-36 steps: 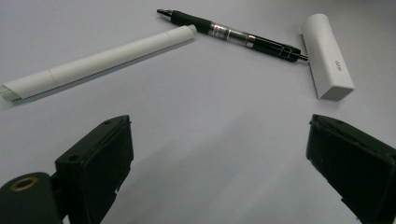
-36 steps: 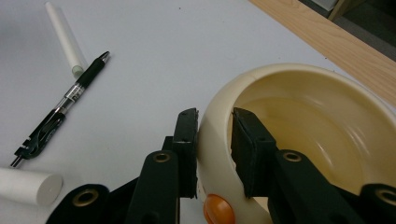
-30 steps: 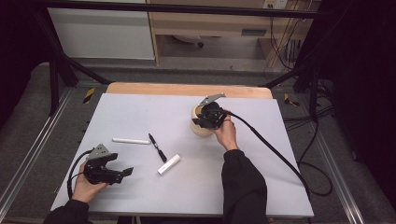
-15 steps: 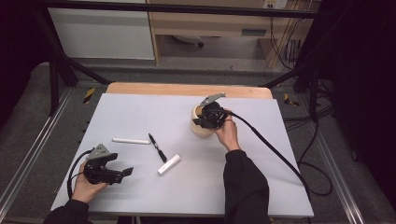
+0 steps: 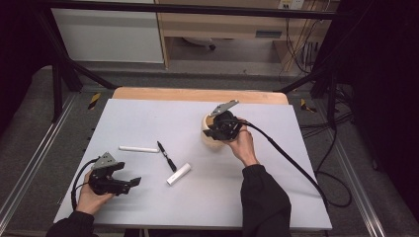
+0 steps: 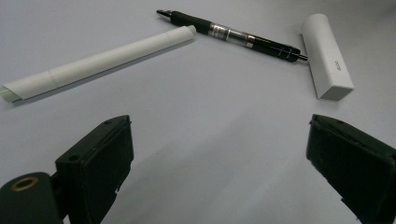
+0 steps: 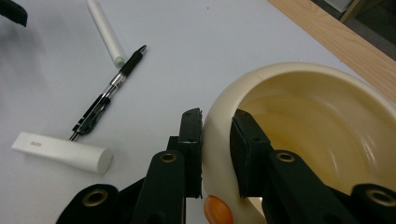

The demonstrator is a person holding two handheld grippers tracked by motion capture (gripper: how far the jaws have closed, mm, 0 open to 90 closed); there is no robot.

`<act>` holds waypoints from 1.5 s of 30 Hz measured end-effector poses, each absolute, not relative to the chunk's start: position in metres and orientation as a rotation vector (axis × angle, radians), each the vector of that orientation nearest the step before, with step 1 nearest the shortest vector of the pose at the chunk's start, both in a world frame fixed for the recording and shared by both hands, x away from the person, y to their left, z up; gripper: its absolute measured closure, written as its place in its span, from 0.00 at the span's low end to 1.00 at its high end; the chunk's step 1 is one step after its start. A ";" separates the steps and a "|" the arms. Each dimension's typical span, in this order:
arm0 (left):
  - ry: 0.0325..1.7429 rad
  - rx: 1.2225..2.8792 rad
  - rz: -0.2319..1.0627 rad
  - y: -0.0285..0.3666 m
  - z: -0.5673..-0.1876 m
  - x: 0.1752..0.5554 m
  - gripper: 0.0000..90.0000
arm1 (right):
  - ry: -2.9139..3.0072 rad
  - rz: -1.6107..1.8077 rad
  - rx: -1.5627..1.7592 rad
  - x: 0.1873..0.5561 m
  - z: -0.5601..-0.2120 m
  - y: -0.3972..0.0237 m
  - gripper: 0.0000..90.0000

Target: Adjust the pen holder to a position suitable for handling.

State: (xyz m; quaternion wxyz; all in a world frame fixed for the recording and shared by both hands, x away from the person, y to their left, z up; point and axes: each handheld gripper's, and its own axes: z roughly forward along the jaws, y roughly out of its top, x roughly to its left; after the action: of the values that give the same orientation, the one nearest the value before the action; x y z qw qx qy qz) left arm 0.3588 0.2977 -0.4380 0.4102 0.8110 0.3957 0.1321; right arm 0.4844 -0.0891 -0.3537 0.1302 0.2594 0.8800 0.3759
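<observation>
Right gripper (image 7: 217, 154) clamped on the bowl (image 7: 317, 140) wall, one jaw inside, one outside, giving purchase for lifting. Left gripper (image 6: 219, 172), jaws apart, rests well left of the bowl, facing the pen (image 6: 231, 35).

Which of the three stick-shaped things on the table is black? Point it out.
The pen, lying between the long thin white tube and the short thick white stick.

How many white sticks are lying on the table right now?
2. A long thin white stick lies left of the pen; a short thick white stick lies just right of the pen's lower end. None seems hidden.
</observation>
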 end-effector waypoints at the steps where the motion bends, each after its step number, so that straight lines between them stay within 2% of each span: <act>1: 0.996 2.043 0.333 0.298 -0.438 0.359 0.08 | 2.561 1.088 0.752 0.482 -0.354 -0.088 0.84; 19: 0.995 2.044 0.333 0.296 -0.438 0.358 0.08 | 2.636 1.079 0.743 0.442 -0.358 -0.072 0.84; 45: 0.992 2.047 0.333 0.296 -0.438 0.358 0.08 | 2.644 1.082 0.736 0.433 -0.372 -0.061 0.82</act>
State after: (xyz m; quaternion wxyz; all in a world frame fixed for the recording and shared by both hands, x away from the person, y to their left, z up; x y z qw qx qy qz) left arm 0.3580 0.2958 -0.4377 0.4091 0.8124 0.3938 0.1323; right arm 0.4331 -0.0612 -0.3721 0.0958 0.2482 0.8921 0.3652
